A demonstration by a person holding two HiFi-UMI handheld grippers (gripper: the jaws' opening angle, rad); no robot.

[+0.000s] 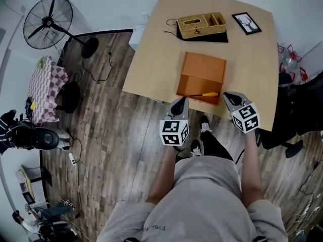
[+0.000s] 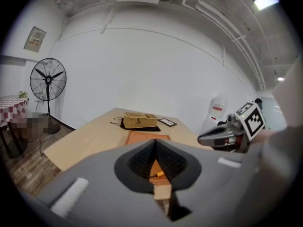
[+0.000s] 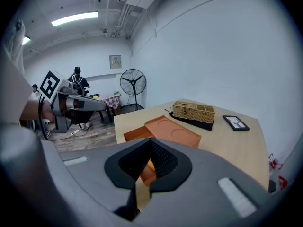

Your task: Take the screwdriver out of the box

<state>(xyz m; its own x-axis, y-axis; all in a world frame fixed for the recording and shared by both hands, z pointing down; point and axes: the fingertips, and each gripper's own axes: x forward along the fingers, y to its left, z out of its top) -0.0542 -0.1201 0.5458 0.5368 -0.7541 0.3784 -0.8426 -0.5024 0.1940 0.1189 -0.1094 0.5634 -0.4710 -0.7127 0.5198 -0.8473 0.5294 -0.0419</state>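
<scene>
At the worktop's (image 1: 151, 54) near edge the screwdriver (image 1: 206, 95) lies in the open box (image 1: 204, 67). Left gripper (image 1: 179, 102) and right gripper (image 1: 228, 96) are clenched, empty. Open the right gripper before straddling the handle.

This reads as a bare lab or studio workroom rather than a home. The walls are plain white, with exposed ceiling pipes (image 2: 227, 30) and a strip light (image 3: 75, 18) overhead. Loose cables (image 1: 96, 73) trail over the wood-plank floor (image 1: 116, 130). A large pedestal fan (image 1: 48, 22), a dark office chair (image 1: 282, 120) and a pale wooden table (image 1: 156, 59) furnish it. Another person (image 3: 77, 81) stands at the far end.
</scene>
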